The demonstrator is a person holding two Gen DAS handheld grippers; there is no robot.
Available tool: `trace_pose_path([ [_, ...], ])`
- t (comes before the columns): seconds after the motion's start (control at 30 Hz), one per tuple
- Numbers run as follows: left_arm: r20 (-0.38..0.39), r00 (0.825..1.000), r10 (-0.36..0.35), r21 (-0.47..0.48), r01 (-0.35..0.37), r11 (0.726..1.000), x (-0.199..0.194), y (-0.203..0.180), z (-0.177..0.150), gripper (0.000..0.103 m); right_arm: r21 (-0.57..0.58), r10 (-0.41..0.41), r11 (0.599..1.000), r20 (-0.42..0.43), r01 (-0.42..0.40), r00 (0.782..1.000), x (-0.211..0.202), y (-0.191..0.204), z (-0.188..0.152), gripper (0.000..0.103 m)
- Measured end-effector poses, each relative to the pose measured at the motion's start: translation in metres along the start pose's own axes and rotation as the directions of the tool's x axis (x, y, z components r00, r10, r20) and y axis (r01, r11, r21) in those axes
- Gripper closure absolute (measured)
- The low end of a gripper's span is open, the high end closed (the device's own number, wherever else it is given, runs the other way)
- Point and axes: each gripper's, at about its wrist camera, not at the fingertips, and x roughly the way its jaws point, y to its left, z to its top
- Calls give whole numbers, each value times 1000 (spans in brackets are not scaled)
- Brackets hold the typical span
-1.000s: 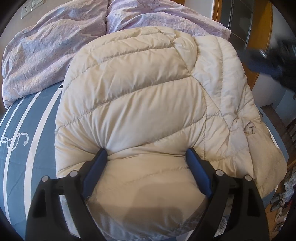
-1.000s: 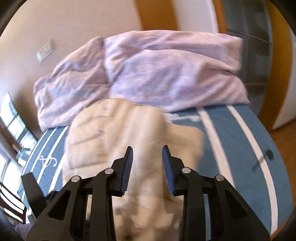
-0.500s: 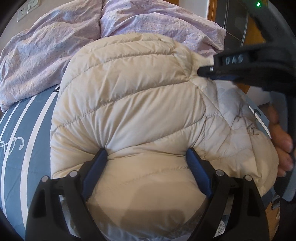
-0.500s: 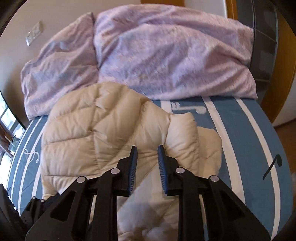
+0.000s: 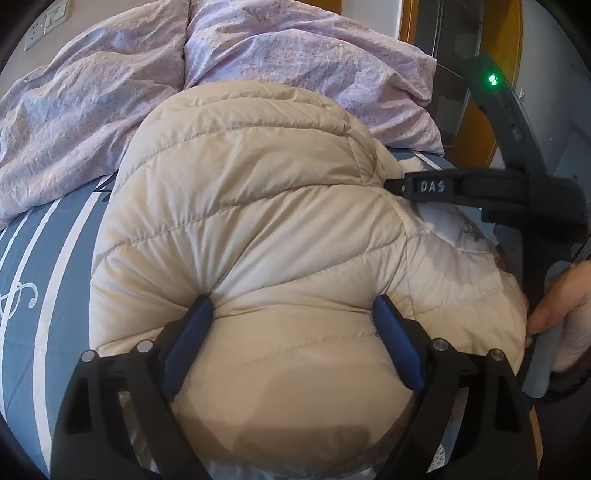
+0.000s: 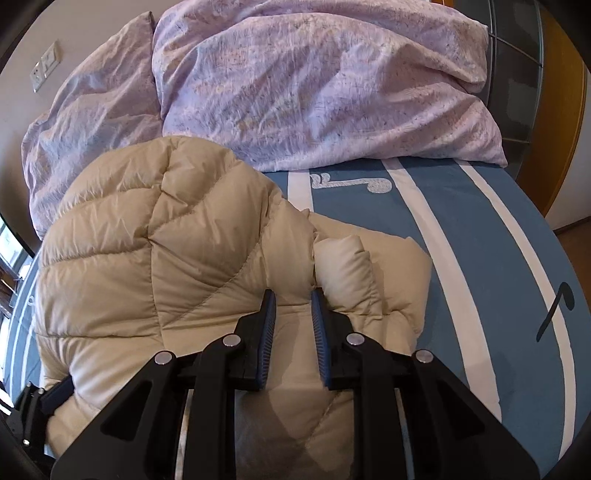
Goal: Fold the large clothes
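Observation:
A beige quilted puffer jacket (image 5: 258, 229) lies bunched in a mound on the blue striped bed; it also shows in the right wrist view (image 6: 166, 251). My left gripper (image 5: 293, 310) is wide open, its blue pads pressed against the near bulge of the jacket on both sides. My right gripper (image 6: 293, 302) has its jaws nearly together, pinching a fold of the jacket on the jacket's right side. The right gripper also shows in the left wrist view (image 5: 424, 186), touching the jacket's right edge, with the person's hand on its handle.
Two lilac crumpled pillows (image 6: 325, 85) lie at the head of the bed, just behind the jacket. The blue sheet with white stripes (image 6: 491, 280) stretches to the right. A wall socket (image 5: 46, 20) is on the wall at the left, an orange door frame (image 5: 480, 122) at the right.
My right gripper has come down and forward onto the jacket's right side and its jaws have narrowed onto a fold. The left gripper has stayed open against the jacket.

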Motion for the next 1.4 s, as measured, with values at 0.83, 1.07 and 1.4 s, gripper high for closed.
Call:
trace_pose_path([
  [0.83,14,999,-32,11,32,999,6,1,3,15,-54,-75,996,17,76,997,24,2,-1,83],
  [1.07,14,999,-32,9,32,999,7,1,3,15,-40,-67,997,35,69,997,24,1,-3,83],
  [1.4,7,999,-46,6,46,999,8,0,3,15,-37,-67,997,40,69,997,23,0,-4,83],
])
